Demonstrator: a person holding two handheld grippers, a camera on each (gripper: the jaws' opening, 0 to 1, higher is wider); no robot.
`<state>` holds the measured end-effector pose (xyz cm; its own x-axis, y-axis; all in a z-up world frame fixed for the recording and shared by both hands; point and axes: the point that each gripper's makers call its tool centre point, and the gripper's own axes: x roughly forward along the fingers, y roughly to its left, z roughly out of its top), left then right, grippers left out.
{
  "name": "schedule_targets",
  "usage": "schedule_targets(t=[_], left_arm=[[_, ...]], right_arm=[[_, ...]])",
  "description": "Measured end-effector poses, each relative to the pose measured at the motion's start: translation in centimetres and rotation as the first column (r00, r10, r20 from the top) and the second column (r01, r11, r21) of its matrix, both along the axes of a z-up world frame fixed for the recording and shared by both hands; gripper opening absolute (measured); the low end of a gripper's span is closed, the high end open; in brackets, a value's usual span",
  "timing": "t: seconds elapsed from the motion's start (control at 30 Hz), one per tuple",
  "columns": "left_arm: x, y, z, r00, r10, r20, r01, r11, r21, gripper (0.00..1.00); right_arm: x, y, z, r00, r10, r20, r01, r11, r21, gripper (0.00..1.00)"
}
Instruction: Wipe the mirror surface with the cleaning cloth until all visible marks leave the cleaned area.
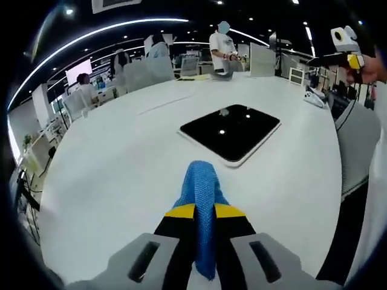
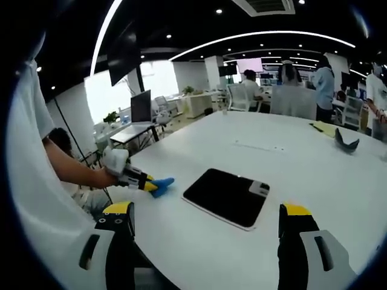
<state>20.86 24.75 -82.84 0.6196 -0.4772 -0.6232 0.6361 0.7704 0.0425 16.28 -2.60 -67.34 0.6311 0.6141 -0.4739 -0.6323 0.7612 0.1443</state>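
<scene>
A dark square mirror (image 1: 230,133) with a white rim lies flat on the white table (image 1: 121,169). In the left gripper view my left gripper (image 1: 205,210) is shut on a blue cleaning cloth (image 1: 202,193), which sticks out between the yellow-tipped jaws, short of the mirror's near corner. The right gripper (image 1: 346,48) hangs high at the right, above the table's edge. In the right gripper view my right gripper (image 2: 207,211) stands wide open with nothing between its jaws, held above the mirror (image 2: 227,196). To the mirror's left, the left gripper (image 2: 142,181) holds the cloth (image 2: 162,186).
A person's sleeve (image 1: 357,151) borders the table's right edge. A white device (image 1: 314,98) lies near the far right edge. A black object (image 2: 346,140) and a yellow sheet (image 2: 326,127) sit at the far side. People, chairs and monitors stand beyond the table.
</scene>
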Motion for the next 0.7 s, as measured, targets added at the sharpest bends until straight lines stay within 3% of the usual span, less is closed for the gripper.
schedule_targets(t=[0.7], left_arm=[[5.4, -1.8, 2.5, 0.999, 0.006, 0.051, -0.005, 1.0, -0.02, 0.07]], right_arm=[[0.6, 0.0, -0.3, 1.0, -0.016, -0.001, 0.016, 1.0, 0.016, 0.99]])
